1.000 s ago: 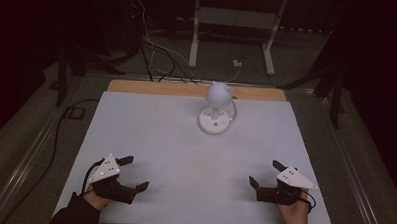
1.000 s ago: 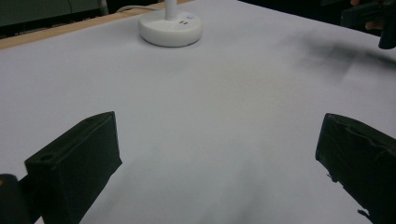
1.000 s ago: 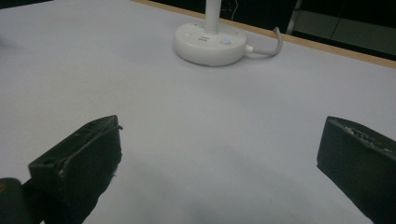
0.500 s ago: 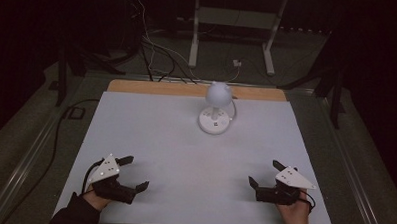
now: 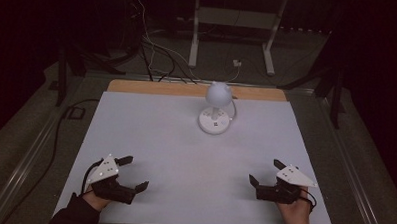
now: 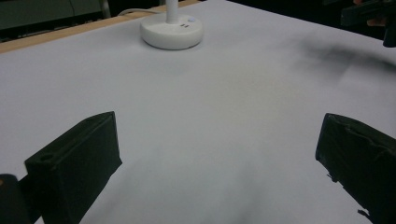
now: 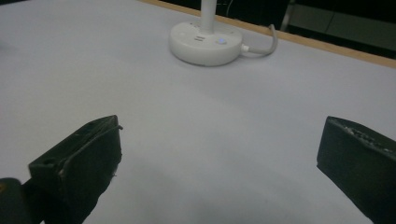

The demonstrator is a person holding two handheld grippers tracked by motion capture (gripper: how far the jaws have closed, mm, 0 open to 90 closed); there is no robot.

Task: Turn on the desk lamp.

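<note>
A small white desk lamp (image 5: 216,110) stands at the back middle of the white table (image 5: 185,156); its round head tops a thin stem on a round base (image 6: 172,31) (image 7: 205,43), and a white cable leaves the base. My left gripper (image 5: 133,173) rests open near the front left edge, jaws wide apart with nothing between them. My right gripper (image 5: 265,172) rests open near the front right edge, also empty. Both grippers point toward the lamp, far short of it.
A wooden strip (image 5: 187,89) runs along the table's far edge. Beyond it, cables (image 5: 154,45) and a white metal stand (image 5: 234,38) sit on the dark floor. A black cable (image 5: 60,132) trails along the table's left side.
</note>
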